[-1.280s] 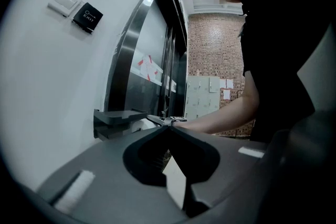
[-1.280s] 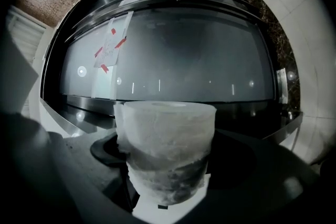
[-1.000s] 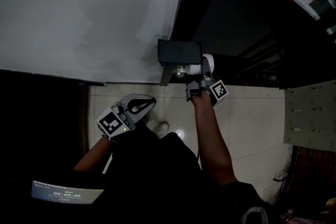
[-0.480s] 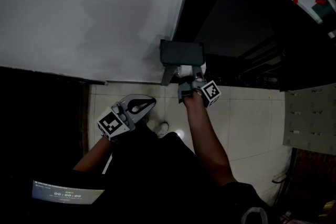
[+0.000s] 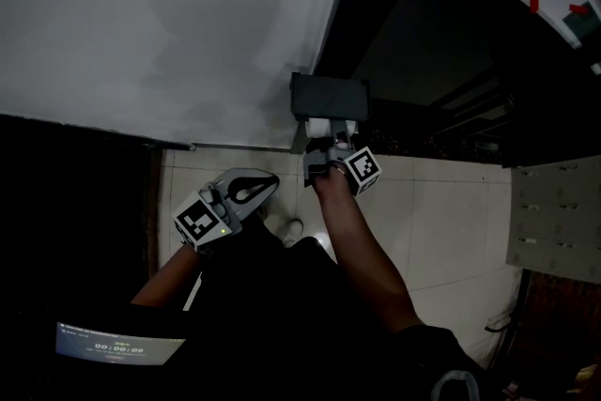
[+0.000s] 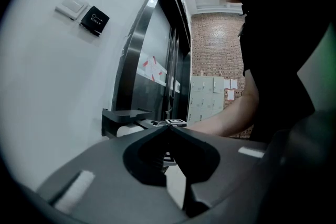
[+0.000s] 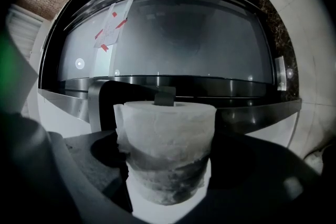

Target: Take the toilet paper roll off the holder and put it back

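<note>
Toilet paper roll (image 7: 167,131) clamped in right claw (image 7: 164,157) beside holder (image 5: 329,95).

Dim, underexposed views — fisheye-dark corners, left tongs (image 6: 169,128) blurred up close.

1. A dark toilet paper holder (image 5: 329,96) is fixed to the white wall (image 5: 188,42), beside a dark door frame (image 5: 349,5).
2. The toilet paper roll (image 7: 165,139) sits just under the holder's cover; whether it rests on the holder cannot be told.
3. Below lies a pale tiled floor (image 5: 441,211).
</note>
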`<state>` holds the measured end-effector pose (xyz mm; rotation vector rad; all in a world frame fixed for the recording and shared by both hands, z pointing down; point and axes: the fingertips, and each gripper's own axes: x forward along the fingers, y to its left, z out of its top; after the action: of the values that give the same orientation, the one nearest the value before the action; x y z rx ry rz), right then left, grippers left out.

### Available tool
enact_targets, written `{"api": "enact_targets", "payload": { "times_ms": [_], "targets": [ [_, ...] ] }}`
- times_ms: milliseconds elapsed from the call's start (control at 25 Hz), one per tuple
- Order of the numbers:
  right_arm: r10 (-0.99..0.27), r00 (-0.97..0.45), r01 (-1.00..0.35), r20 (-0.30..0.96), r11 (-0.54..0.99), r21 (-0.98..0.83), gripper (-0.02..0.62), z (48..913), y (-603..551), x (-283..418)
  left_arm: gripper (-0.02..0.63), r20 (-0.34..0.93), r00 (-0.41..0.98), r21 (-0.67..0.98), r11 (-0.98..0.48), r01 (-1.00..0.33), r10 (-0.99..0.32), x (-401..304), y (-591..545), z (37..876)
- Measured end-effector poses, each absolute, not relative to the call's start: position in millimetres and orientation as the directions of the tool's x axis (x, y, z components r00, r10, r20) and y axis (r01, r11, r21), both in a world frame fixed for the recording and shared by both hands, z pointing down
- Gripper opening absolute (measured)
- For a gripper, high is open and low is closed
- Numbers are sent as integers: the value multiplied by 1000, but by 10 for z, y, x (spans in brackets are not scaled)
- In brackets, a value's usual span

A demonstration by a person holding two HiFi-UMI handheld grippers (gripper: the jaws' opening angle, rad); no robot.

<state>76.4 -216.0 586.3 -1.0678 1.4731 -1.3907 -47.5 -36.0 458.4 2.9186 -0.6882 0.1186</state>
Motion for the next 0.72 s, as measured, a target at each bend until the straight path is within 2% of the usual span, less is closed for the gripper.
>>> {"api": "enact_targets", "payload": {
  "times_ms": [280,720],
  "targets": [
    [-952,-305,0,-18,19,-1000,449,5958,-2126,670,2,99,895,101,-890,-445,-436,-472,-374,4641],
    [-941,-338,-107,7,30,-994,457,5882,-1985,786,2,95,901,103,-896,-432,-423,-414,-415,4595]
  ]
}}
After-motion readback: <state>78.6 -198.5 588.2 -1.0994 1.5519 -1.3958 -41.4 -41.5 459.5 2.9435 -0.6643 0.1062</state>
